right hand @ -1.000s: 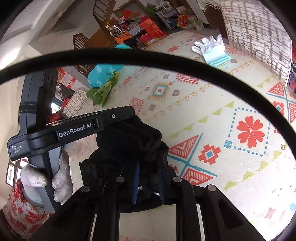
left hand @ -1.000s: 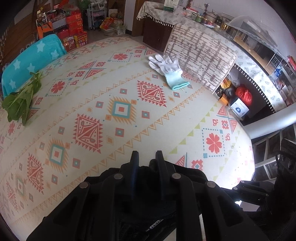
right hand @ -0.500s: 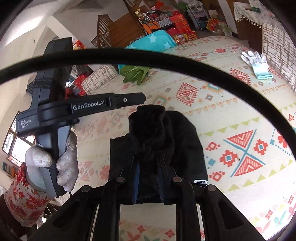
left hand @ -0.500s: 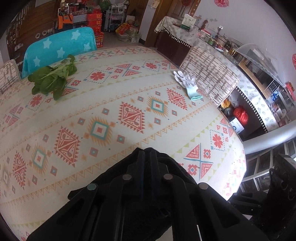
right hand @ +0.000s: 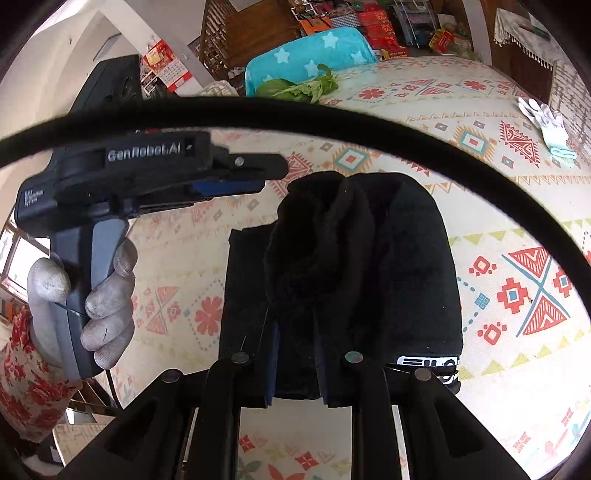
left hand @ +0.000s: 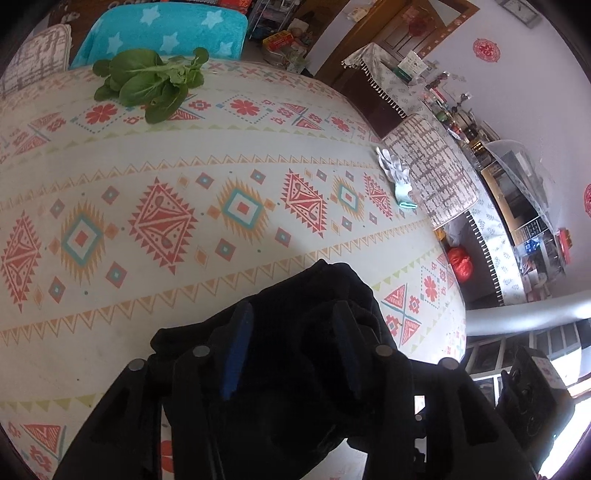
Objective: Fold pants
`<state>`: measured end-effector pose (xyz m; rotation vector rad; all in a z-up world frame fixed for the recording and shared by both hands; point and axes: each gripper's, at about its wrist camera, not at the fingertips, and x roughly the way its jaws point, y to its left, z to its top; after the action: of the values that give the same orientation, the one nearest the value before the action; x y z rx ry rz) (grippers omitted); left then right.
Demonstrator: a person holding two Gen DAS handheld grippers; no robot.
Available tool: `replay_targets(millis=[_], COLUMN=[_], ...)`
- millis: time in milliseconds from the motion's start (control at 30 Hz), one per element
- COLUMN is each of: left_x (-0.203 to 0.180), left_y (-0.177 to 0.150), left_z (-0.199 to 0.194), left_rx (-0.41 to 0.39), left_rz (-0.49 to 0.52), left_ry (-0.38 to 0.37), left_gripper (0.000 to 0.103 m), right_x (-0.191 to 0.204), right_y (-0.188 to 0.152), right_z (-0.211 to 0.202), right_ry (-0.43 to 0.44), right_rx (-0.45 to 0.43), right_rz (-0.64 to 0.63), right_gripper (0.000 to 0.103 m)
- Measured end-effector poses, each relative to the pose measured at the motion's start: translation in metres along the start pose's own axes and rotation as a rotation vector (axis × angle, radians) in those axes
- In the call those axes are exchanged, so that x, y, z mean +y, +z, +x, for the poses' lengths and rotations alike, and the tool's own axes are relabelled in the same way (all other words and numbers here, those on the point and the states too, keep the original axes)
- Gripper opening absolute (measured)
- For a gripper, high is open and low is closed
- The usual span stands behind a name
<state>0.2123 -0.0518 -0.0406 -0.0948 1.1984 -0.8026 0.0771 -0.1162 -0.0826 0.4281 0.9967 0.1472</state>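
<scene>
The black pants point(right hand: 399, 258) lie folded in a bundle on the patterned tablecloth point(right hand: 517, 229) near the table's front edge, and show in the left wrist view point(left hand: 325, 295) too. My right gripper point(right hand: 295, 332) is shut on a bunched fold of the pants. My left gripper point(left hand: 291, 325) is open above the pants, its jaws spread wide with black cloth beneath them. In the right wrist view the left gripper point(right hand: 258, 173) hovers just left of the bundle, held by a gloved hand.
A bunch of green leaves point(left hand: 155, 81) lies at the table's far side by a turquoise star-print chair point(left hand: 166, 29). A white glove point(left hand: 395, 173) lies at the far right edge. A black cable point(right hand: 332, 118) arcs across the right wrist view.
My left gripper has opened and let go of the pants, lifting up and back. The pants bundle has moved farther onto the table and now lies flatter, with the right gripper still shut on it.
</scene>
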Motion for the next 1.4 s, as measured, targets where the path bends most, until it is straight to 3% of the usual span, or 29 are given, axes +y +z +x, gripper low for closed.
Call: replay_targets(millis=[133,200,267,300,333,367,500,633,900,967,1000,1033,1133,1200,1400], left_x=[-0.010,-0.016,-0.023,-0.027,-0.028,-0.030,-0.031,-0.031,-0.046,-0.050,-0.051,-0.052,-0.049,-0.047,-0.042], left_y=[-0.002,-0.003,-0.004,-0.004,-0.005,-0.005,-0.002,0.001,0.004,0.004,0.004,0.003,0.001,0.000,-0.003], left_z=[0.016,0.025,0.034,0.039,0.041,0.044,0.051,0.052,0.062,0.064,0.064,0.064,0.059,0.050,0.018], left_rx=[0.026,0.040,0.068,0.081,0.088,0.094,0.104,0.102,0.108,0.105,0.105,0.102,0.088,0.077,0.029], left_rz=[0.017,0.036,0.049,0.057,0.061,0.063,0.045,0.037,0.064,0.076,0.080,0.082,0.080,0.069,0.079], left_ry=[-0.007,0.001,0.001,0.005,0.005,0.002,0.004,0.000,0.042,0.065,0.074,0.084,0.071,0.051,0.031], left_gripper=[0.056,0.056,0.056,0.056,0.056,0.056,0.056,0.056,0.056,0.046,0.043,0.038,0.033,0.022,0.021], right_x=[0.007,0.012,0.012,0.011,0.009,0.006,-0.009,-0.023,-0.007,0.003,0.005,0.005,-0.001,-0.003,0.007], right_y=[-0.007,-0.009,-0.011,-0.012,-0.013,-0.014,-0.017,-0.018,-0.004,-0.002,-0.001,0.000,0.003,0.006,0.014], right_z=[0.003,0.004,0.004,0.003,0.001,-0.002,-0.024,-0.047,-0.019,-0.009,-0.005,-0.002,-0.005,-0.010,-0.021], right_ry=[-0.042,-0.077,-0.080,-0.076,-0.069,-0.063,-0.067,-0.154,-0.215,-0.253,-0.268,-0.275,-0.251,-0.230,-0.181], right_rx=[0.002,-0.006,-0.005,-0.003,-0.005,-0.017,-0.066,-0.135,-0.131,-0.134,-0.126,-0.112,-0.108,-0.108,-0.115], right_rz=[-0.056,-0.089,-0.105,-0.100,-0.090,-0.080,-0.032,-0.027,-0.133,-0.172,-0.183,-0.188,-0.148,-0.128,-0.135], right_gripper=[0.022,0.024,0.041,0.063,0.076,0.077,0.077,0.077,0.077,0.067,0.040,0.028,0.023,0.022,0.021])
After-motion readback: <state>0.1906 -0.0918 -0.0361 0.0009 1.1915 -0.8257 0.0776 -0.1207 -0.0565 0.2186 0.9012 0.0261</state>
